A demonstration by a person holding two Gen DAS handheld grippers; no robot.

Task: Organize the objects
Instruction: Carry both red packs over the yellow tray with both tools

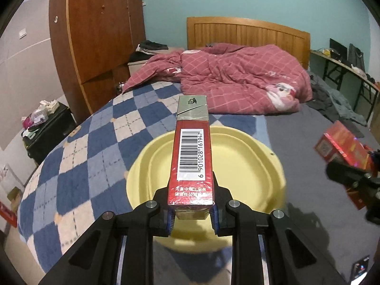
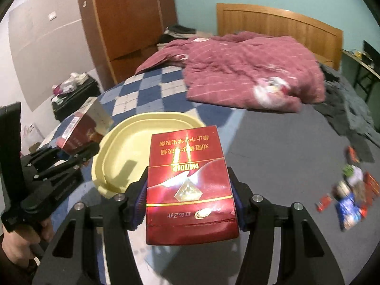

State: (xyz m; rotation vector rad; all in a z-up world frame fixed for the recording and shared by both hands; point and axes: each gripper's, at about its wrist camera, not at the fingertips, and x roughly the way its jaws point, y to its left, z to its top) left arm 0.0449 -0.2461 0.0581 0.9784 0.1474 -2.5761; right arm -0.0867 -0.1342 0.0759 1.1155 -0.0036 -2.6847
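My left gripper (image 1: 192,210) is shut on a red cigarette pack (image 1: 192,156), held edge up with the barcode facing me, above the near rim of a pale yellow tray (image 1: 249,163) on the bed. My right gripper (image 2: 188,210) is shut on a second red cigarette pack (image 2: 188,178), held flat with its printed face up, just right of the tray (image 2: 133,140). The right view shows the left gripper (image 2: 71,156) with its pack (image 2: 78,128) over the tray's left side. The left view shows the right gripper (image 1: 351,178) and its pack (image 1: 342,144) at the right edge.
Small packets and wrappers (image 2: 351,194) lie scattered on the grey sheet at the right. A pink quilt (image 1: 237,78) is heaped at the head of the bed. Dark clothes (image 1: 337,104) lie at the far right. A wardrobe (image 1: 95,35) and cluttered black stand (image 1: 45,128) are left.
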